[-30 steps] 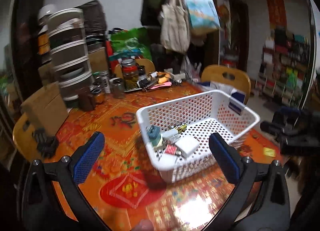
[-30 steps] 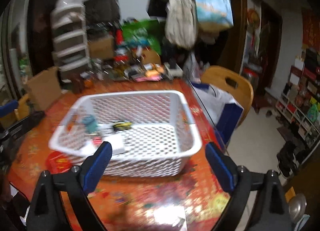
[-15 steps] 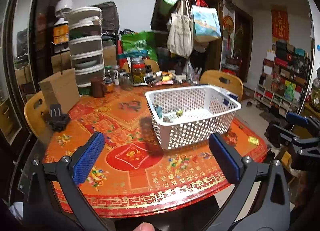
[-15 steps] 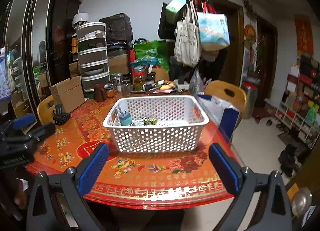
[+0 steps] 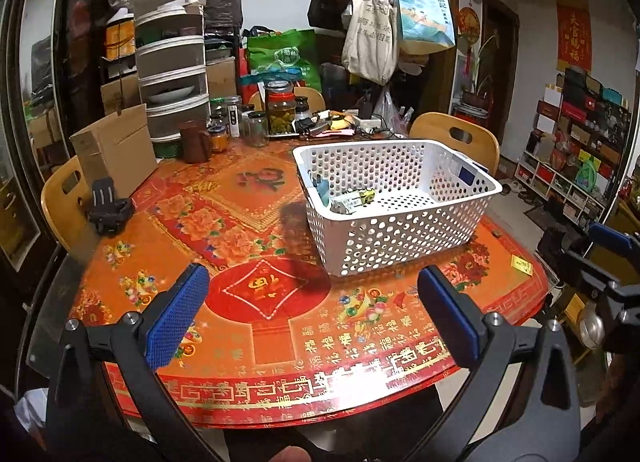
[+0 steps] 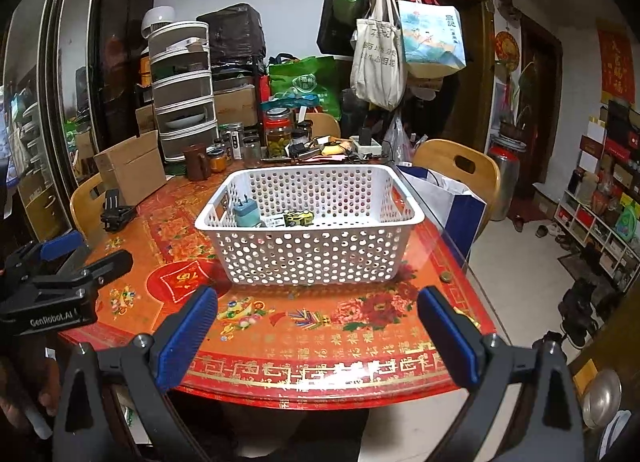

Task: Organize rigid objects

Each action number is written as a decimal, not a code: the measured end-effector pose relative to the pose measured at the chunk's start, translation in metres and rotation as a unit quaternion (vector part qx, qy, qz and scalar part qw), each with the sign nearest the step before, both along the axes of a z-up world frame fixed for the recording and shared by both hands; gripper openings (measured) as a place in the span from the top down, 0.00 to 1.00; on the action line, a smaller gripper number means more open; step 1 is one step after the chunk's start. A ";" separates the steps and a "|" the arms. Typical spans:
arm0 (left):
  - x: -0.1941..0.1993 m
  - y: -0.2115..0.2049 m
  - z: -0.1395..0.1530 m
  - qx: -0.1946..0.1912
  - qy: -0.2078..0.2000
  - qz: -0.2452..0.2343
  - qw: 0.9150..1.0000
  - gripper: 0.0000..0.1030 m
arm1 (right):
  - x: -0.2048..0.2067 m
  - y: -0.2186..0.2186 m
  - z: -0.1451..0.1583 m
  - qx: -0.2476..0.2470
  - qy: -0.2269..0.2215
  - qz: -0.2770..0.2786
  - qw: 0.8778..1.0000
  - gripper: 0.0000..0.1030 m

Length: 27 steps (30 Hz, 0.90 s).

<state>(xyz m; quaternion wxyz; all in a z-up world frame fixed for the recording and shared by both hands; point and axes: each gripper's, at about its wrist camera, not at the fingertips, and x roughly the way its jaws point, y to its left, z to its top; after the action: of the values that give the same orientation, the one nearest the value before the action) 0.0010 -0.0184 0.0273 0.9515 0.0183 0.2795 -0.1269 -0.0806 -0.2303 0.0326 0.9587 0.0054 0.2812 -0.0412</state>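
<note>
A white perforated basket [image 5: 400, 238] stands on the round red patterned table [image 5: 256, 294]; it also shows in the right wrist view [image 6: 316, 254]. Inside lie a teal charger [image 6: 246, 213], a yellow-green toy car [image 6: 298, 217] and other small items. My left gripper [image 5: 312, 318] is open and empty, held back over the table's near edge. My right gripper [image 6: 316, 334] is open and empty, also back from the basket. Each gripper shows in the other's view, the right one [image 5: 604, 258] at the right edge and the left one [image 6: 60, 278] at the left edge.
Jars [image 5: 280, 109], a brown mug [image 5: 194, 141], a cardboard box [image 5: 114, 151] and a drawer tower [image 5: 172, 57] crowd the table's far side. A black clamp [image 5: 108, 207] lies at the left. Wooden chairs [image 6: 460, 169] ring the table. A small yellow tag [image 5: 522, 264] lies at the right.
Both grippers have pulled back and away from the basket, from right over it to beyond the table's near edge. Both stay open and empty.
</note>
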 end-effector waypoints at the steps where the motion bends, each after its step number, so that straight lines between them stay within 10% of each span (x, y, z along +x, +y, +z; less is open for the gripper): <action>1: 0.000 0.000 0.001 0.000 -0.002 0.001 1.000 0.00 | 0.000 0.002 0.000 -0.001 0.000 0.001 1.000 0.03; 27: -0.010 0.000 0.010 0.005 -0.011 -0.002 1.000 0.00 | -0.005 0.010 0.001 -0.010 0.000 0.012 1.000 0.03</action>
<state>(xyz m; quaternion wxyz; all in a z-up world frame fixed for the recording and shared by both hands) -0.0094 -0.0183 0.0371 0.9542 0.0249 0.2693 -0.1278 -0.0852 -0.2203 0.0335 0.9592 -0.0080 0.2806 -0.0323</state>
